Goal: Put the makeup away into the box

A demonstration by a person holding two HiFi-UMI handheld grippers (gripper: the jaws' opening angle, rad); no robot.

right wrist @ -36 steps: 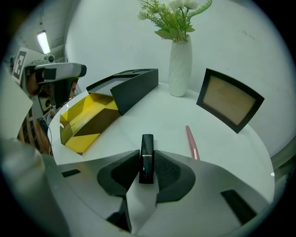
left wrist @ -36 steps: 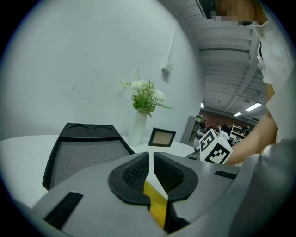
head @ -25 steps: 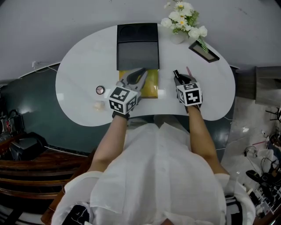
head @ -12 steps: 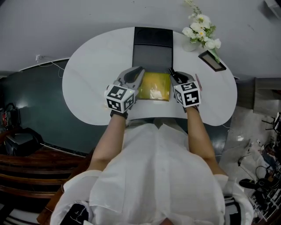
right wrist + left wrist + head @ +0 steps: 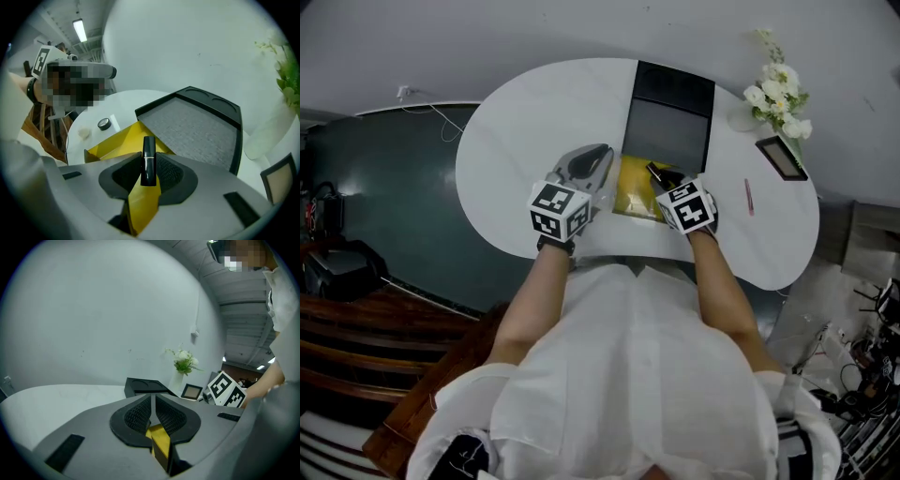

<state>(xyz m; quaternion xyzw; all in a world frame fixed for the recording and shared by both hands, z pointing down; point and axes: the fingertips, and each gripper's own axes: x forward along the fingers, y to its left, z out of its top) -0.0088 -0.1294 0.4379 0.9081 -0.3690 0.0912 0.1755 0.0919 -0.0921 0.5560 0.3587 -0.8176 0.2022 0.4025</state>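
There is one white table [image 5: 525, 122]. I count one yellow box [image 5: 636, 183], one black tray [image 5: 667, 122], one black lipstick [image 5: 148, 161], one small round jar [image 5: 104, 123], one pale round lump [image 5: 84, 133], one pink pen [image 5: 748, 197], one framed picture [image 5: 780, 157] and one vase of white flowers [image 5: 776, 98].

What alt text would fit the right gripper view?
The right gripper holds a black lipstick tube, with an open yellow box below it. Beyond lies a black tray with grey lining on a white table; a small round jar sits left.
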